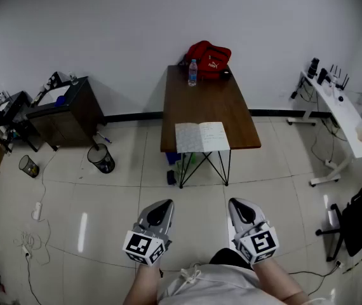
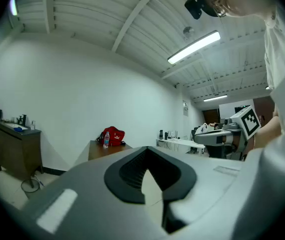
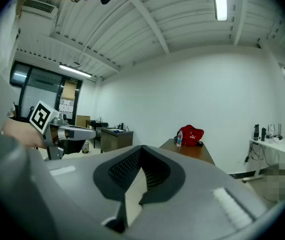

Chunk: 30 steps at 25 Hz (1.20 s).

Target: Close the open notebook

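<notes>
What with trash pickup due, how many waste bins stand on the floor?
2. A black bin stands between the dark cabinet and the brown table; a smaller mesh bin stands further left. Others may be hidden behind furniture.

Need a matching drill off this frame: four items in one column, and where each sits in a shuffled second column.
1. notebook
2. red bag
3. water bottle
4. black bin

A. on the floor, left of the table
B. lying open at the table's near edge
C. standing upright just in front of the red bag
D. furthest back on the table, at the wall

Pairs: 1-B; 2-D; 3-C; 4-A
</notes>
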Each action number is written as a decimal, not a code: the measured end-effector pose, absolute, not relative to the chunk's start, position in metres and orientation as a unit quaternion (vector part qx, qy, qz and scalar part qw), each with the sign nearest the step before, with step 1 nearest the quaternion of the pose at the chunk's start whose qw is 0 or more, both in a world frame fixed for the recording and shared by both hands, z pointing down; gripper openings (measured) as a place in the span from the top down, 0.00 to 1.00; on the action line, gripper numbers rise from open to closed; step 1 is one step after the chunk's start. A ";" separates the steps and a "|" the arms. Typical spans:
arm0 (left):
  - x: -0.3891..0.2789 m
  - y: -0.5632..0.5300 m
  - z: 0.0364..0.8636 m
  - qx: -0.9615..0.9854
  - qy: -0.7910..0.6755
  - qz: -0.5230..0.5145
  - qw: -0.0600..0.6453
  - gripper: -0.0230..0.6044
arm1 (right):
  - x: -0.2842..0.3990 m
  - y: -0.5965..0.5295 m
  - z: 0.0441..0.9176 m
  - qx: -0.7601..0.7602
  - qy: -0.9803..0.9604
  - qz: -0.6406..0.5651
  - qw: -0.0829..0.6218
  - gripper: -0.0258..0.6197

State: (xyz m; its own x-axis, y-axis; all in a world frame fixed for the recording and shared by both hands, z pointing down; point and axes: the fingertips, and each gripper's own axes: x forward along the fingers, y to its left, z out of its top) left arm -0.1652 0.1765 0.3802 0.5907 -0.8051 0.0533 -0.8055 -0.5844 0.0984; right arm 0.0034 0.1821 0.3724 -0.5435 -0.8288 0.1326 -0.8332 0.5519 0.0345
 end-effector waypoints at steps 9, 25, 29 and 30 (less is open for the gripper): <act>-0.164 0.127 0.400 0.889 -0.451 0.009 0.073 0.95 | 0.009 0.131 0.390 0.474 -0.877 0.044 0.059 0.95; -0.113 -0.083 0.443 0.872 -0.470 0.045 0.127 0.95 | 0.060 -0.094 0.426 0.442 -0.890 0.092 0.062 0.95; -0.101 -0.137 0.443 0.865 -0.484 0.051 0.124 0.95 | 0.077 -0.149 0.431 0.429 -0.894 0.115 0.060 0.95; -0.097 -0.148 0.445 0.863 -0.486 0.051 0.126 0.95 | 0.081 -0.161 0.433 0.426 -0.895 0.116 0.062 0.95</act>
